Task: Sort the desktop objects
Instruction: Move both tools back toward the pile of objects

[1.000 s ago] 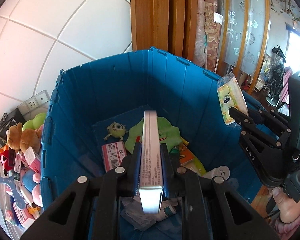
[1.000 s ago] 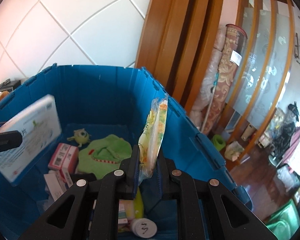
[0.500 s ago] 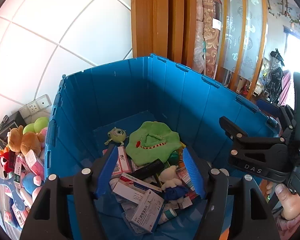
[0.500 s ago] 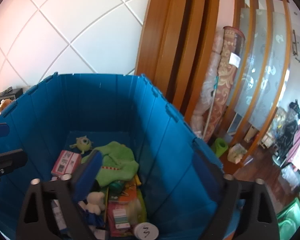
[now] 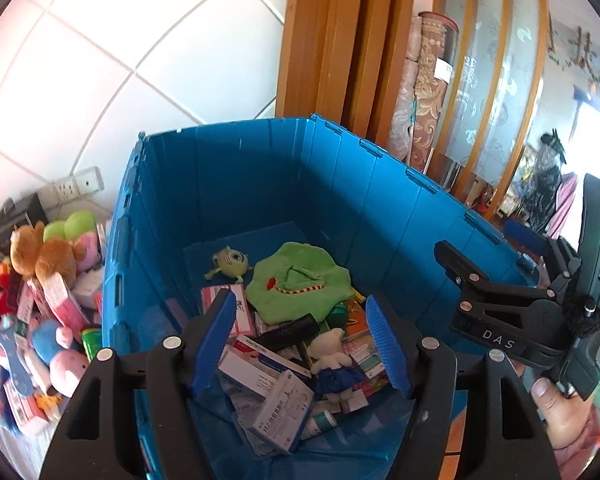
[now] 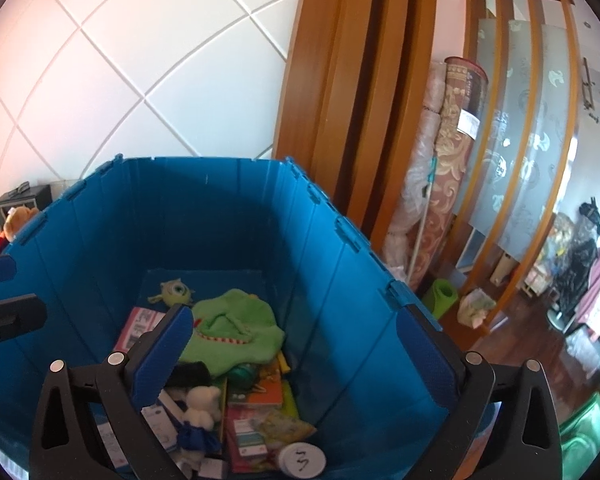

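Note:
A deep blue crate [image 5: 352,196] [image 6: 340,312] holds several sorted items: a green cloth [image 5: 296,280] [image 6: 232,328], a small green one-eyed toy [image 5: 230,262] [image 6: 174,290], medicine boxes [image 5: 280,412], a white plush bear [image 5: 328,348] [image 6: 202,400] and a snack packet [image 6: 284,426]. My left gripper [image 5: 302,344] hangs open over the crate's near end, with nothing between its blue pads. Wide open above the crate's right side, my right gripper [image 6: 292,360] is empty too. In the left wrist view the right gripper [image 5: 500,308] appears at the right edge, held by a hand [image 5: 556,412].
A pile of plush toys and boxes [image 5: 40,300] lies left of the crate, below a wall socket [image 5: 76,186]. White tiled wall stands behind. Wooden door frame [image 6: 352,120] and rolled carpets [image 6: 448,184] stand to the right.
Both grippers opened. The white box left the left gripper and the snack packet left the right one; both now lie in the crate. The left gripper then drew back a little.

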Action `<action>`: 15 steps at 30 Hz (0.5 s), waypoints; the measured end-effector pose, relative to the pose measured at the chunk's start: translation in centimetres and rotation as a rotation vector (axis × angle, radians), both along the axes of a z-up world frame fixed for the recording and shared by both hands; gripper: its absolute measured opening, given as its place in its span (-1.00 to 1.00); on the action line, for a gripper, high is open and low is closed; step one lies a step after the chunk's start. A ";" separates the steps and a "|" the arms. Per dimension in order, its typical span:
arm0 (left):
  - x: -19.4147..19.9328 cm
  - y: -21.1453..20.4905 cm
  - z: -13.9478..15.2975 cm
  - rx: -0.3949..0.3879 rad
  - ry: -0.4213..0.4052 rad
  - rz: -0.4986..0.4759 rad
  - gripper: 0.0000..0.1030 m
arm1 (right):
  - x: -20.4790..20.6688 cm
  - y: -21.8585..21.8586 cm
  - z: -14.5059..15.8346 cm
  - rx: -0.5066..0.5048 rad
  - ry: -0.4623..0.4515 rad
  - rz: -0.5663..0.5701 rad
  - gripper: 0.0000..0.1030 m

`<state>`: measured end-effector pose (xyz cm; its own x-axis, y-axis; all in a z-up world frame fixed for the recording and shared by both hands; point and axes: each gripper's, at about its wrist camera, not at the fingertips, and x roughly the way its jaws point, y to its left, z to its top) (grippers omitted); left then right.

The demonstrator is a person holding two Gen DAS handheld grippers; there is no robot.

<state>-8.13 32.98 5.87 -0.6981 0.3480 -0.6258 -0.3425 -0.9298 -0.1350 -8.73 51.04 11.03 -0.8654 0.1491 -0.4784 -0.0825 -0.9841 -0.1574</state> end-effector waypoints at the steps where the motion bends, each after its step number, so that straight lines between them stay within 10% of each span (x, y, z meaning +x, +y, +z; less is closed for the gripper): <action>1: 0.2 -0.6 0.1 0.006 0.006 0.008 0.29 | 0.1 -0.3 0.2 -0.004 0.007 0.007 1.00; 15: 3.3 -14.1 0.7 0.034 0.133 0.204 0.29 | 2.5 -9.6 3.9 -0.084 0.131 0.166 1.00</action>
